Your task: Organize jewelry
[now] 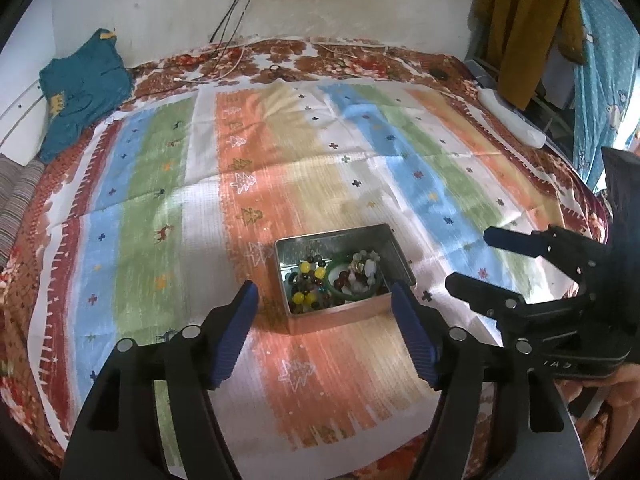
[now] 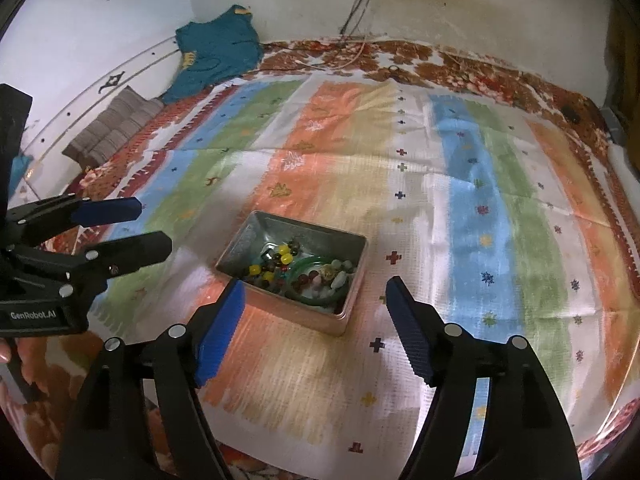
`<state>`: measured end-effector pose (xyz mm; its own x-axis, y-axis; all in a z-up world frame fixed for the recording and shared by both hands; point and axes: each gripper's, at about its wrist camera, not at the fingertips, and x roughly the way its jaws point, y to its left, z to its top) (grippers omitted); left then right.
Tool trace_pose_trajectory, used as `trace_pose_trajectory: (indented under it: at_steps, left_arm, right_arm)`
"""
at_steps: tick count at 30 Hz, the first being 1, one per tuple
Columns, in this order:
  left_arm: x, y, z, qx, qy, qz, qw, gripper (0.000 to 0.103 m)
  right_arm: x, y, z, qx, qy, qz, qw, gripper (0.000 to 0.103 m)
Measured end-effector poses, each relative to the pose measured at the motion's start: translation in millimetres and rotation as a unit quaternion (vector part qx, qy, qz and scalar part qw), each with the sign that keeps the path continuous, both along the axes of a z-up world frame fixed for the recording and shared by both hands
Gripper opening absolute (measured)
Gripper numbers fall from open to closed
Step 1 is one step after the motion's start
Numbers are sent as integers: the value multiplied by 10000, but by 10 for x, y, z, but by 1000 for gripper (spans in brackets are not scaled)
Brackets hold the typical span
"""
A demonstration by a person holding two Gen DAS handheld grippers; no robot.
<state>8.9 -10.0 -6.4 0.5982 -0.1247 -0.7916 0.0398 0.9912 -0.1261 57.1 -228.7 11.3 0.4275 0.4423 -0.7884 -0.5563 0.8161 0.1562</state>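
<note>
An open metal tin (image 1: 396, 256) (image 2: 240, 240) sits on the striped cloth, holding beaded bracelets (image 1: 308, 284) (image 2: 276, 266) and a green bangle (image 1: 352, 298) (image 2: 316, 300). My left gripper (image 1: 324, 292) stands open just short of the tin, with nothing between its blue pads. In the right wrist view my right gripper (image 2: 316, 284) is also open and empty, its fingers either side of the tin's near edge but above it. Each gripper shows in the other's view: the right gripper (image 1: 468, 258) beside the tin's right, the left gripper (image 2: 154, 226) at its left.
A striped cloth (image 1: 280, 168) covers a floral bedspread (image 1: 24, 280). A teal garment (image 1: 84, 88) lies at the back left, cables (image 1: 232, 20) hang down the wall, a mustard garment (image 1: 524, 28) hangs at the right. A white bar-shaped object (image 1: 512, 118) lies near the right edge.
</note>
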Motion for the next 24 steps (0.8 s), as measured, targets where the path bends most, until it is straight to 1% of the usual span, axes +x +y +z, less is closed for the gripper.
trace_pose_trajectory:
  at_steps: [3,8,13,15,18,24]
  left_arm:
    - [-77,16,15,-3,-95,46,9999,74]
    - [-218,17,44,32,-309,136,9994,88]
    - [-284,18,47,82,-420,198,9989,97]
    - [-304,32,42,74,-438,217,9988,97]
    - [-312,17,13,91,-346,180,9992,97]
    - [-357,-57,-7,307,-345,112,9989,97]
  right_arm:
    - [-56,-19,25,25,-77,22,10000,78]
    - [-124,-50,41,20,-193,22,9998,86]
    - [-184,-71,45,61,-274,50,9996,92]
    - [-206,-83,50,106,-284,63,9995,94]
    - [-251,-113,48,199,-277,67,9994,97]
    - [-305,-138,70,264,-368,35,9990,98]
